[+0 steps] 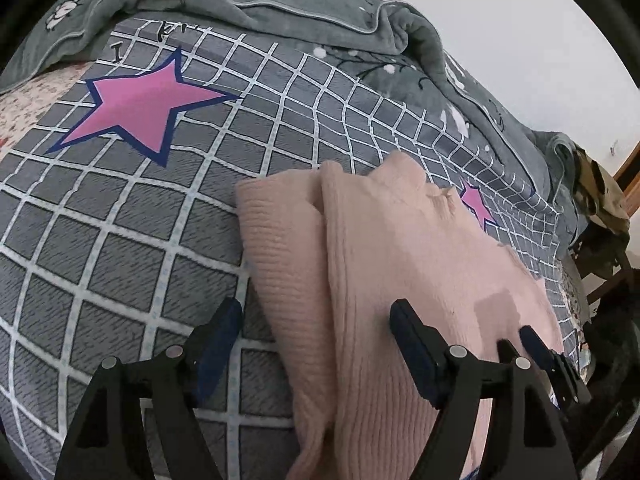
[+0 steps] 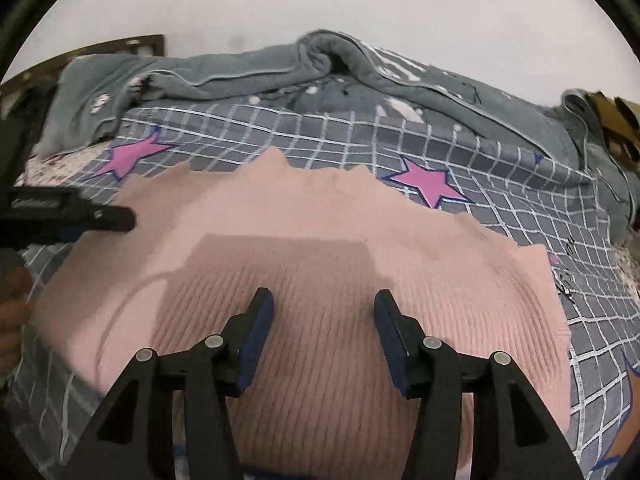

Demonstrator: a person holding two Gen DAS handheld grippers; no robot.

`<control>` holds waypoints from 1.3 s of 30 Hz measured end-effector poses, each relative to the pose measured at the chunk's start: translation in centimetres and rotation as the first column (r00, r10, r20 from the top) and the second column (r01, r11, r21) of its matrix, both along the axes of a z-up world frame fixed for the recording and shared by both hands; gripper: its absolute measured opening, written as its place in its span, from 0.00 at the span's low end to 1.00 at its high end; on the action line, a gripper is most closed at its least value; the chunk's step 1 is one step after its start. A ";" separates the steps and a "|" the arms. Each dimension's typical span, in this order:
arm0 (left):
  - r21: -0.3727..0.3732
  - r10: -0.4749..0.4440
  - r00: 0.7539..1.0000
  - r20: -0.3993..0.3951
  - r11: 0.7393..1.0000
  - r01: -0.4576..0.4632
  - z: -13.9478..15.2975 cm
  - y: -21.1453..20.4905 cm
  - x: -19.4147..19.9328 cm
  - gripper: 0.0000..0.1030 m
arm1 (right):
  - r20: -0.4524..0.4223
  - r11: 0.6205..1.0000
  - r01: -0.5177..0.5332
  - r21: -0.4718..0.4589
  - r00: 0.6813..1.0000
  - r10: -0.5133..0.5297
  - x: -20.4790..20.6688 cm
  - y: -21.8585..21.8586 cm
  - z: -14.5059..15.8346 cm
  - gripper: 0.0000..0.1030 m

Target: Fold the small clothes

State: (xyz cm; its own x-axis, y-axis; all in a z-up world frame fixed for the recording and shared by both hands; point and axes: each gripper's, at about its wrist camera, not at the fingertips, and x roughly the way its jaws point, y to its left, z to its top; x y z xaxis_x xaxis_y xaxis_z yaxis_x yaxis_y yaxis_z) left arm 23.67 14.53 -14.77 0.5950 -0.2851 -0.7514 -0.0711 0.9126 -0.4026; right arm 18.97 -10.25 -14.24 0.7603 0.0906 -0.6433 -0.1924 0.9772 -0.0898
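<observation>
Grey bedding with a white grid and pink stars (image 2: 428, 182) covered the bed (image 1: 120, 240); a rumpled grey blanket (image 2: 248, 72) lay bunched along the far side against a pale wall. Pink ribbed knit garment (image 2: 320, 240) lay spread on the cover near the front edge, one side already doubled over itself in the left wrist view, probably a first fold. Left gripper (image 1: 316, 316) hovered at the garment's left margin, jaws parted, nothing pinched between them. Right gripper (image 2: 324, 308) hung over the garment's middle, jaws part-way apart, knit below but not clamped. Both seemed to have let go, likely so the fold could settle. Some clutter at the bed's far right, too blurred to name.
</observation>
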 end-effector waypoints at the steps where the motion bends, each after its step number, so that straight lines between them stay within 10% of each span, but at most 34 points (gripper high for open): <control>1: -0.002 0.000 1.000 0.000 1.000 0.000 0.0 -0.1 0.1 0.73 | -0.009 1.000 0.012 0.002 1.000 -0.012 0.5 0.1 -0.1 0.49; 9: 0.007 -0.043 0.999 -0.014 0.999 0.043 -0.1 -1.1 0.2 0.70 | -0.046 0.999 0.043 -0.002 0.998 -0.043 2.5 0.6 -0.5 0.49; 19: -0.058 0.047 0.996 -0.075 0.997 -0.051 0.5 -1.8 0.2 0.24 | -0.113 0.993 -0.109 -0.053 0.988 0.102 -2.5 -0.2 0.8 0.51; 31: -0.076 0.063 0.996 -0.067 0.995 -0.068 8.1 -7.1 -0.4 0.19 | 0.034 0.998 -0.053 -0.024 0.998 0.054 -6.6 -11.8 5.7 0.53; 39: -0.022 0.008 1.000 -0.022 1.000 -0.009 12.0 -16.0 0.0 0.18 | -0.057 0.985 0.067 0.162 0.997 -0.058 -6.8 -20.5 5.5 0.53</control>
State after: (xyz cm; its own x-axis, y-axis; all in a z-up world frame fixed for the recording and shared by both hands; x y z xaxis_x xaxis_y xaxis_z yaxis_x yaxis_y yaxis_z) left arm 23.63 -1.47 -2.80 0.5808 -0.2968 -0.7580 -0.0879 0.9029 -0.4208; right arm 12.14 -30.76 -8.76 0.7336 0.1510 -0.6626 -0.1308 0.9881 0.0804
